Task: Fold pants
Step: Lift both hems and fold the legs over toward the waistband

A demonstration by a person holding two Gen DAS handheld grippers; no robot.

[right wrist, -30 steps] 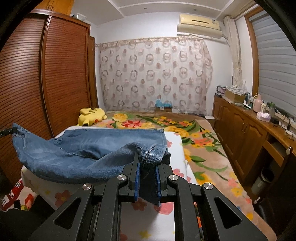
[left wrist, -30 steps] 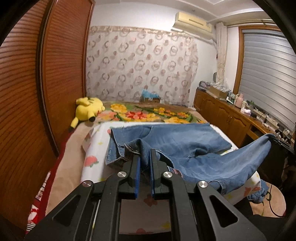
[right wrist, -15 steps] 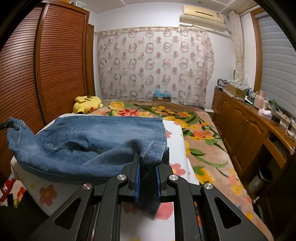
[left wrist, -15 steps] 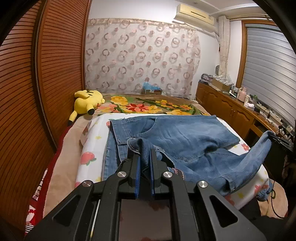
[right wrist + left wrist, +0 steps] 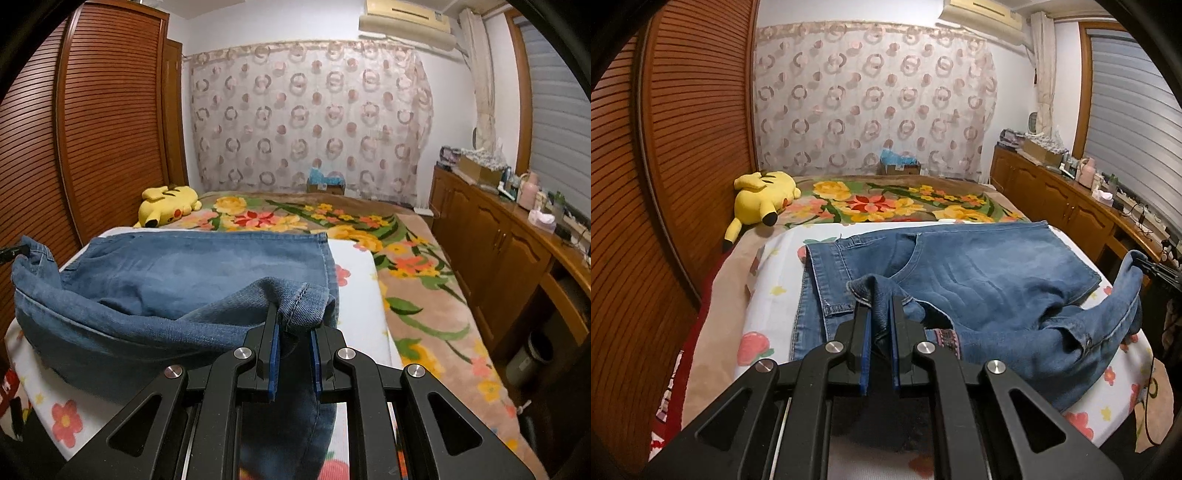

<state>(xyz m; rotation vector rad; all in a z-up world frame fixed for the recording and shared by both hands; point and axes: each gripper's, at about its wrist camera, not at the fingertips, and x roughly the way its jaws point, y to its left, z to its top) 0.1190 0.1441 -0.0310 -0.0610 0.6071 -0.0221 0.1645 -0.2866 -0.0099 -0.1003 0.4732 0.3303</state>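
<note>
The left gripper [image 5: 880, 314] was clamped on the waistband end of the jeans [image 5: 979, 273], and the right gripper [image 5: 295, 325] was clamped on a hem. Holding both ends kept the upper leg taut above the lower leg, which lay flat on the bed [image 5: 768, 295], probably to align them.

Pants [image 5: 979, 280] lie on the bed [image 5: 768, 295], plush toy [image 5: 762, 192] behind-left, cabinets [image 5: 1052, 199] right.
</note>
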